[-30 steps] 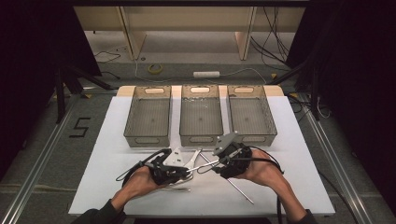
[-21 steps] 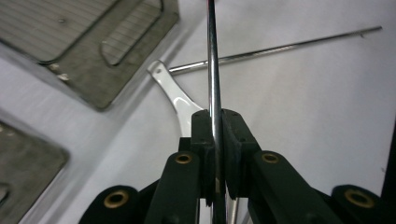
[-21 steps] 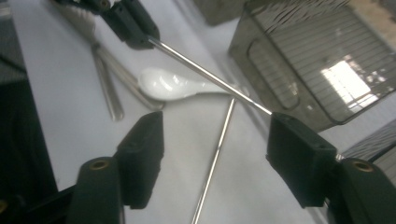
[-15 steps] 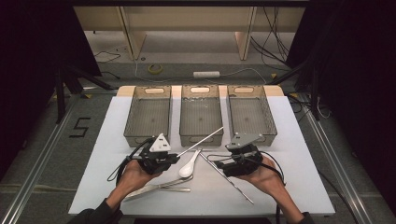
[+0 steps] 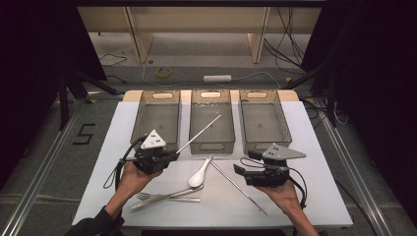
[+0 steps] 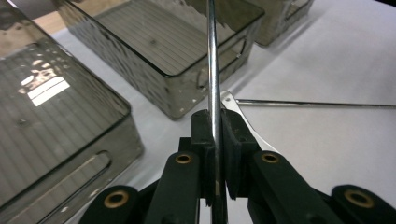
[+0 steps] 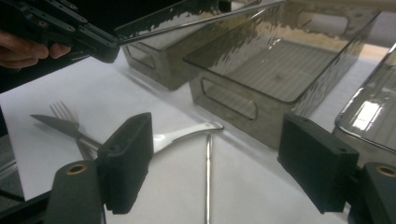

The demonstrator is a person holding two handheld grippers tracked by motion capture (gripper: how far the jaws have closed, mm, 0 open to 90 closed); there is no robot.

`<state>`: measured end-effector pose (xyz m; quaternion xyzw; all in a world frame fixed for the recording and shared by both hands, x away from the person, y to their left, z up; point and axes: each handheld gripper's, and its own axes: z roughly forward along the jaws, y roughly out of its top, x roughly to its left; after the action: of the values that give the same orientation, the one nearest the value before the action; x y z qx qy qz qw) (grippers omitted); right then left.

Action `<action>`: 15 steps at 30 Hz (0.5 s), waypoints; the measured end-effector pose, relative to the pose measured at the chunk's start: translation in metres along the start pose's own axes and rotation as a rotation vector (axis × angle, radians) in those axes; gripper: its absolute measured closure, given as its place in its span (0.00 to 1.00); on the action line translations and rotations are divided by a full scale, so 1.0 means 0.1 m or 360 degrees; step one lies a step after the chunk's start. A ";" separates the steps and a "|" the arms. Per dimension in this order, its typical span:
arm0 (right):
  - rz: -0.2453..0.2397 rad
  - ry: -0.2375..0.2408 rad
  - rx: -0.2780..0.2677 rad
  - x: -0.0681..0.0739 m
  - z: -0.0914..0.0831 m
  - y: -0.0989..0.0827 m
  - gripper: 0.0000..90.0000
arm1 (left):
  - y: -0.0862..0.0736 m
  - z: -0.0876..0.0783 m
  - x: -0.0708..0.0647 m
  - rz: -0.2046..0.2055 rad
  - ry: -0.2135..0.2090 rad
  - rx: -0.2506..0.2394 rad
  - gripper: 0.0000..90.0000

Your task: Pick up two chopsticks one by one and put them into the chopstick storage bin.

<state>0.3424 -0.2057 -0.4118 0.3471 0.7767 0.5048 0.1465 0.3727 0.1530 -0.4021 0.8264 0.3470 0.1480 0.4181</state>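
Observation:
My left gripper (image 5: 173, 154) is shut on a thin metal rod (image 5: 199, 132), which slants up and to the right over the middle bin (image 5: 211, 145). In the left gripper view the pads (image 6: 203, 135) clamp the rod (image 6: 212, 70) near one end. A second metal rod (image 5: 238, 187) lies on the white table. My right gripper (image 5: 245, 163) hovers at the right, pointing left. Its jaws have just been opening and now stand wide (image 7: 222, 163). That second rod (image 7: 208, 177) lies on the table in line with the gap, untouched by the pads (image 7: 128, 163).
Three smoky plastic bins stand in a row: left (image 5: 157, 118), middle, right (image 5: 263, 120). A white spoon (image 5: 199, 174) lies by the second rod. A fork and knife (image 5: 162, 196) lie near the front edge. The white table (image 5: 314, 162) has bare room at the right.
My left hand moved left and up, lifting its rod off the table. My right hand drew away to the right and lower, and its jaws stand wider apart.

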 end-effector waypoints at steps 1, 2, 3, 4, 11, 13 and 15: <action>0.0008 -0.0002 -0.0009 0.00 -0.01 -0.02 0.28 | 0.01 -0.02 0.02 -0.0013 0.0008 -0.0011 0.93; 0.0008 -0.0002 -0.0009 0.00 -0.01 -0.02 0.28 | 0.01 -0.03 0.04 -0.0025 0.0016 -0.0020 0.93; 0.0013 -0.0005 -0.0016 -0.02 -0.02 -0.05 0.27 | 0.02 -0.05 0.06 -0.0030 0.0025 -0.0027 0.93; 0.0013 -0.0005 -0.0016 -0.02 -0.02 -0.05 0.27 | 0.03 -0.06 0.08 -0.0045 0.0034 -0.0037 0.93; 0.0025 -0.0020 0.0023 -0.01 -0.04 -0.12 0.27 | 0.09 -0.09 0.32 -0.0129 0.0123 -0.0069 0.93; 0.0021 -0.0011 0.0033 -0.01 -0.04 -0.13 0.28 | 0.11 -0.09 0.42 -0.0167 0.0171 -0.0074 0.93; 0.0013 -0.0012 0.0050 0.00 -0.03 -0.14 0.28 | 0.12 -0.08 0.52 -0.0217 0.0213 -0.0081 0.93</action>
<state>0.3351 -0.2110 -0.4227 0.3543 0.7825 0.4918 0.1421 0.4113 0.1894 -0.3901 0.7782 0.4259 0.1829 0.4238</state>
